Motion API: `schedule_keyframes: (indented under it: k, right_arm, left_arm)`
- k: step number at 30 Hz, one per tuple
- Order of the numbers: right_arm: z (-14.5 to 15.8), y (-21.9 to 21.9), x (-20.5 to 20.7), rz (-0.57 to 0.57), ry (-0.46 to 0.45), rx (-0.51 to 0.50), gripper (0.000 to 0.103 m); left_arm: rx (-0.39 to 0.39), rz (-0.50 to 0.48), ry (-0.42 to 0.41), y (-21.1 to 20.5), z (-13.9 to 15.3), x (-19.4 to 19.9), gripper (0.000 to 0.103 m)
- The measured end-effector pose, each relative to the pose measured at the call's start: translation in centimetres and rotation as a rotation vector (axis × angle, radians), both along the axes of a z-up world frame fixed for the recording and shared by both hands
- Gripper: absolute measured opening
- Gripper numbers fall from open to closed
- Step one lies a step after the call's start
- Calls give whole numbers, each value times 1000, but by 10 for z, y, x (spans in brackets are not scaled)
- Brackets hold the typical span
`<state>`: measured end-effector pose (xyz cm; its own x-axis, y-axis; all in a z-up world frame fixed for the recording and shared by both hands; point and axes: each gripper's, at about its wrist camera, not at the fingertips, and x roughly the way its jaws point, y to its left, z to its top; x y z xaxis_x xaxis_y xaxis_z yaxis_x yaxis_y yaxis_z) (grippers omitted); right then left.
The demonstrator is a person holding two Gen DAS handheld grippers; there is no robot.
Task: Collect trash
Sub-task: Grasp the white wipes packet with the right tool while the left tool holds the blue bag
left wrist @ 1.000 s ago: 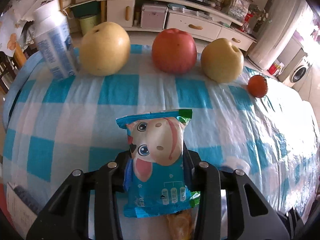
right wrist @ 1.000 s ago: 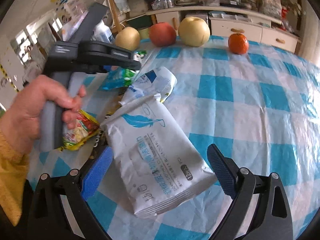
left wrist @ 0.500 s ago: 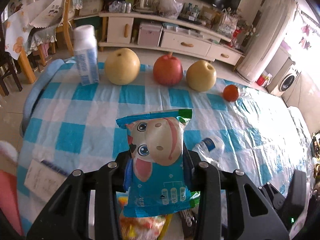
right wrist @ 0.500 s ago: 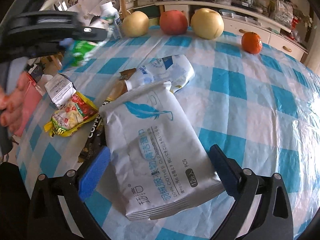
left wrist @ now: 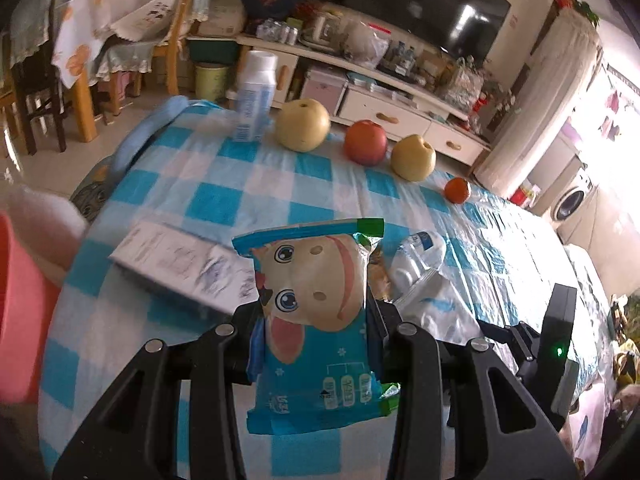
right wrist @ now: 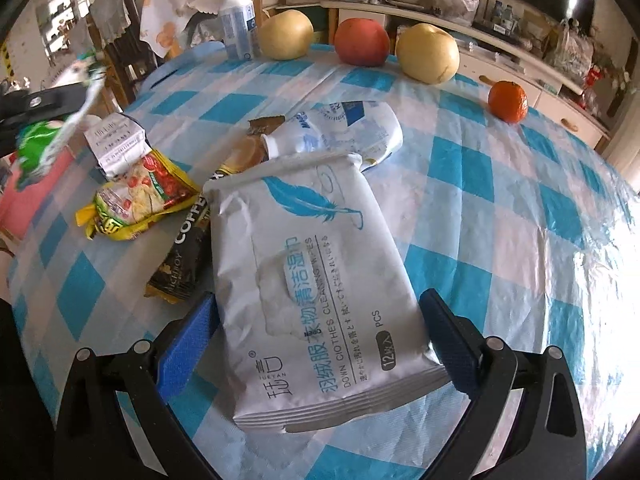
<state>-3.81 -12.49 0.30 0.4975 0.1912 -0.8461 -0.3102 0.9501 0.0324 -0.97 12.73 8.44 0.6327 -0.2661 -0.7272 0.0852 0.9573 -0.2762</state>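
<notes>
Partly visible pink bin (left wrist: 20,304), contents unseen

The right gripper (right wrist: 316,344) stands with its jaws wide apart on either side of a white wet-wipes pack (right wrist: 320,280) lying on the checked tabletop (right wrist: 500,240). Beyond the pack's far end lies a crumpled white pouch (right wrist: 340,132); left of the pack lie a coffee sachet (right wrist: 184,256) and a yellow snack wrapper (right wrist: 136,200).

We see a blue snack packet (left wrist: 316,320) printed with a cartoon cow face, upright and lifted off the checked cloth. A white wipes pack (right wrist: 320,280) with a blue feather lies flat, beside a crumpled white pouch (right wrist: 340,132), a black coffee sachet (right wrist: 184,252) and a yellow wrapper (right wrist: 136,196).
</notes>
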Motion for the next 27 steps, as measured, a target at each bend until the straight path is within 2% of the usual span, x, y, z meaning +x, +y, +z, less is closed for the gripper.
schedule_keyframes:
  k: [8,11,16,24,27]
  right_arm:
    - [-2,1,0,-34,-42,-3,98]
    - [-2,1,0,-38,-55,1,95]
    - [1,1,-3,-56,-74,3,83]
    - [4,-2,-8,-119,-103,-2,78]
    - [6,-11,-10,-166,-106,55,78]
  left_arm:
    - [-5,6,-52,26,5,-17,41]
    - [-4,16,-63,35,4,-19,41]
    - [-20,37,-57,55,-3,-19,41]
    - [-40,52,-51,79,-10,-20,41]
    - [-46,57,-62,86,-7,-22,41]
